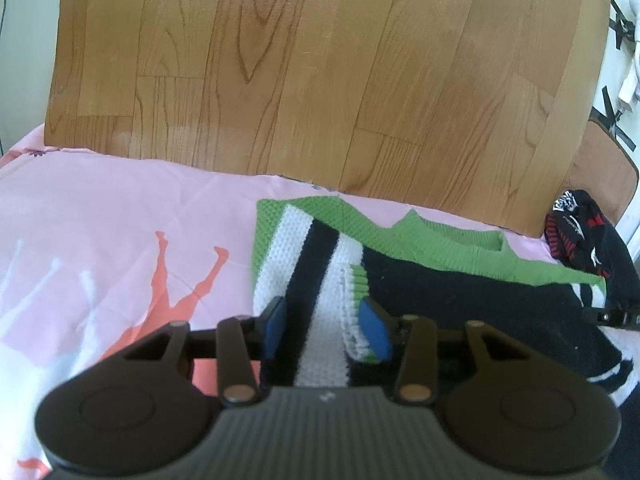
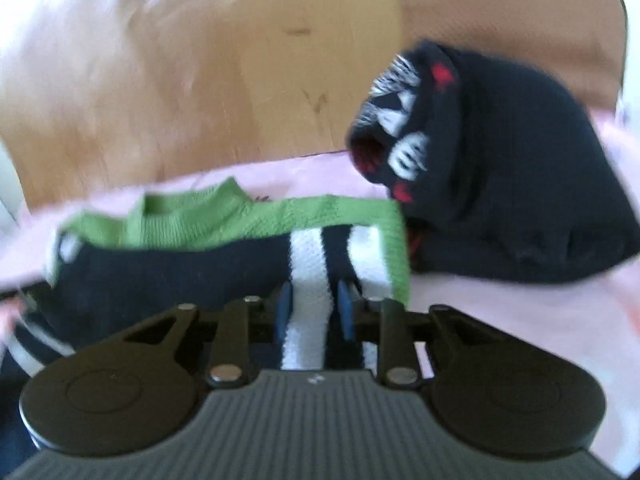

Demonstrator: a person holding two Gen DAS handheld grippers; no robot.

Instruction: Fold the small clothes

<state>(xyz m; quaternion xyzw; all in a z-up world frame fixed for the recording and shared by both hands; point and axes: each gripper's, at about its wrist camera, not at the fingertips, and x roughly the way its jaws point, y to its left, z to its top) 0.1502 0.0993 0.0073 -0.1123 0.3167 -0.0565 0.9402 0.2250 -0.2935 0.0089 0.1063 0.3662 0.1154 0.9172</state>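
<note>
Two tongs [image 1: 326, 330] [image 2: 314, 310] seemingly gripping sweater [image 1: 460, 292] edges, open sheet [image 1: 100, 240] beside

A wood-grain floor [image 1: 304, 64] of pale and honey-brown planks fills the left wrist view from ten o'clock across to two o'clock; daylight lies softly over it; a pink printed sheet [image 1: 100, 232] with coral and white figures spreads from nine o'clock down to seven o'clock; at three o'clock a rounded brown board [image 1: 604, 168] stands by a white wall [image 1: 628, 80] crossed with black tape strips.
</note>
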